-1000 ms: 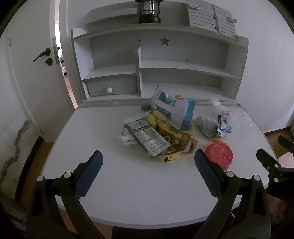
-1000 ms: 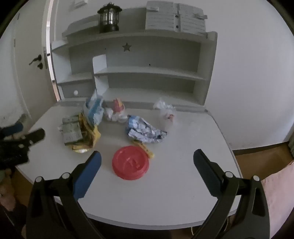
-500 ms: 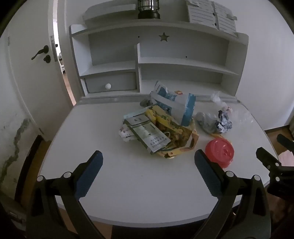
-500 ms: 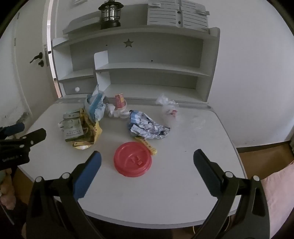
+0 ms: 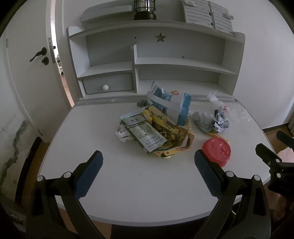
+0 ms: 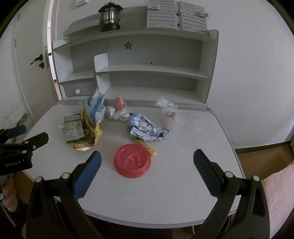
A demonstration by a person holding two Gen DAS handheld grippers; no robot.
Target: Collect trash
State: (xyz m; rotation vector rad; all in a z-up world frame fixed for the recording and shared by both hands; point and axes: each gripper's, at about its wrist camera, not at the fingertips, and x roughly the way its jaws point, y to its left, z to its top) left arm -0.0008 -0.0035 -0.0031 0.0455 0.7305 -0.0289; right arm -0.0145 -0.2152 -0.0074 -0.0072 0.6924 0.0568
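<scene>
both claws are released: the left gripper [image 5: 148, 163] hangs with its blue-padded fingers [image 5: 89, 171] spread wide over the near part of the white desk [image 5: 128, 183], holding nothing, and the right gripper [image 6: 147, 161] is spread the same way above the near edge of the desk on the right. the trash lies in a loose cluster across the middle and far part of the desk. a red plastic lid [image 6: 132, 160] sits flat, nearest the right gripper, between its fingers in the right wrist view. a small yellow strip [image 6: 146, 146] touches the lid's far edge, and just beyond it lies a crumpled blue-and-white wrapper [image 6: 146, 127]. to the left, a grey-green carton [image 5: 145, 133] rests on a torn yellow packet [image 5: 172, 137], with a blue-and-white bag [image 5: 170, 103] standing behind them. clear crumpled plastic [image 6: 172, 114] lies at the far right, near the shelf unit [image 6: 147, 69], which carries a black lantern [image 6: 109, 16] on top.
</scene>
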